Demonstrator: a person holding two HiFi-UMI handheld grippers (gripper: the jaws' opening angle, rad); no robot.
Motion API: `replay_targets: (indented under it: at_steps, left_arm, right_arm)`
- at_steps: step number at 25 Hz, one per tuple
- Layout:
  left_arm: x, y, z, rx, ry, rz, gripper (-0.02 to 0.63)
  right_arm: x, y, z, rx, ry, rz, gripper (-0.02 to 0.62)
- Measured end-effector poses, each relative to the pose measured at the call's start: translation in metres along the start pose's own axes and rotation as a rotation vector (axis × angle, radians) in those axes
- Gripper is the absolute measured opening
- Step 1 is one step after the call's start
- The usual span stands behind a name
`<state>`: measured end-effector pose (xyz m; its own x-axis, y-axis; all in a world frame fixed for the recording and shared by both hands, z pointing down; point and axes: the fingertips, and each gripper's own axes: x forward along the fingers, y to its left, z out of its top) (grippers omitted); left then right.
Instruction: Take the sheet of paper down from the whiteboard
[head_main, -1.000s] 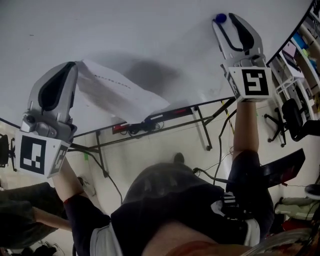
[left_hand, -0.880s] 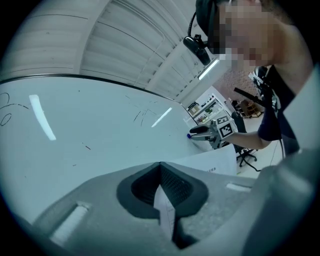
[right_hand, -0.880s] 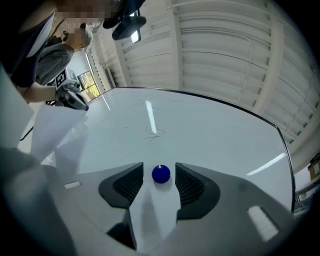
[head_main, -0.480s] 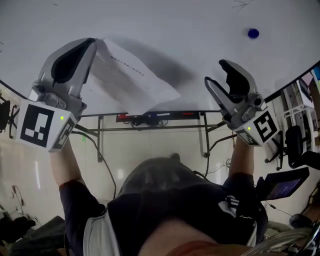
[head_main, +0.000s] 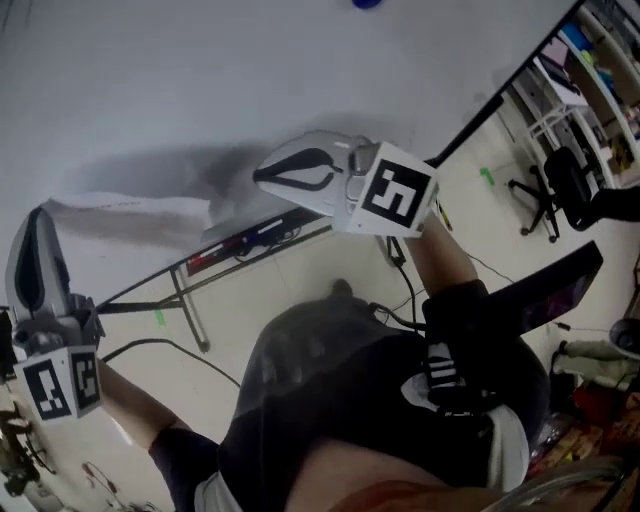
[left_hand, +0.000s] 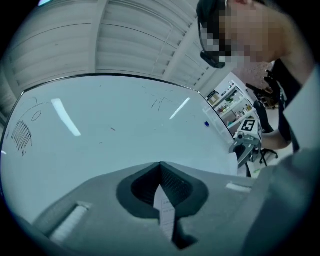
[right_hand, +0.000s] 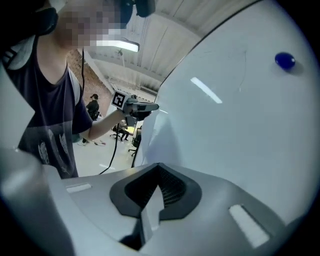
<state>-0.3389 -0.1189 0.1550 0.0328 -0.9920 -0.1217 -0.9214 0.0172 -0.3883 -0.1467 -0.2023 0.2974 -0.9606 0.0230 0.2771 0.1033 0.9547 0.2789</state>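
The white sheet of paper (head_main: 140, 210) hangs off the whiteboard (head_main: 200, 80), stretched between my two grippers. My left gripper (head_main: 40, 212) at the lower left is shut on its left end; a strip of the sheet (left_hand: 165, 212) shows between the closed jaws. My right gripper (head_main: 258, 178) has just closed on the other end, and a slip of paper (right_hand: 150, 210) sits between its jaws. From the right gripper view the sheet (right_hand: 155, 135) runs toward the left gripper (right_hand: 140, 106). A blue magnet (head_main: 365, 3) stays on the board above.
The board's metal stand (head_main: 190, 300) and cables lie on the floor below. A black office chair (head_main: 565, 185) and shelving (head_main: 590, 60) stand at the right. The person's body fills the bottom of the head view.
The right gripper dropped from beside the blue magnet, swung left and shut on the sheet's free end. The left gripper moved down and left with the sheet.
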Motion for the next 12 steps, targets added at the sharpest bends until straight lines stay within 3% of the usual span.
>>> replay_targets:
  at_steps: [2, 5, 8, 12]
  left_arm:
    - [-0.013, -0.005, -0.004, -0.059, 0.001, 0.025, 0.002]
    - [-0.016, -0.015, -0.020, -0.130, 0.014, 0.007, 0.002]
    - [-0.013, -0.025, -0.032, -0.177, 0.012, -0.023, 0.002]
    - [-0.010, -0.033, -0.030, -0.198, -0.025, -0.069, 0.002]
  right_arm:
    - [0.005, 0.007, -0.001, 0.008, -0.024, 0.076, 0.002]
    - [0.005, 0.019, -0.022, 0.089, 0.016, 0.138, 0.002]
    - [0.000, 0.029, -0.047, 0.180, 0.049, 0.165, 0.002]
    - [-0.006, 0.033, -0.057, 0.206, 0.104, 0.147, 0.002]
